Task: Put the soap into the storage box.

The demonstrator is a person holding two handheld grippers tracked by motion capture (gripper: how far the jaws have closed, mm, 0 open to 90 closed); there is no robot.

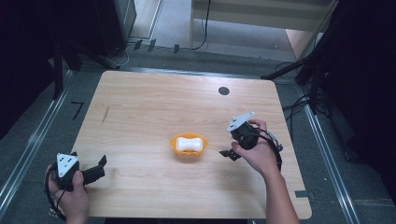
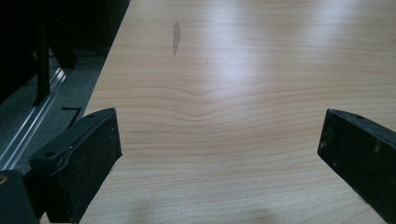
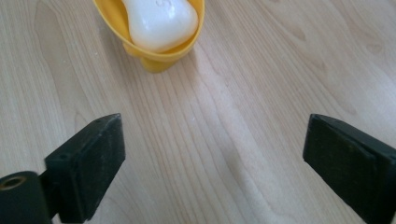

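Observation:
A white bar of soap [image 1: 189, 143] lies in a small orange dish [image 1: 175, 145] near the middle of the wooden table [image 1: 140, 107]. My right gripper [image 1: 229, 154] hovers just right of the dish, apart from it, jaws wide and empty. In the right gripper view the soap [image 3: 161, 21] and dish [image 3: 154, 60] sit at the top, beyond my right gripper [image 3: 215, 154]. My left gripper [image 1: 100, 165] rests at the table's front left, open and empty; in the left gripper view my left gripper [image 2: 219, 144] frames only bare wood.
A dark round hole [image 1: 223, 90] sits near the table's far edge. A grey smudge [image 2: 176, 36] marks the wood at the left. Dark stands and cables [image 1: 299, 70] line the floor around the table, with metal rails [image 1: 28, 144] on both sides.

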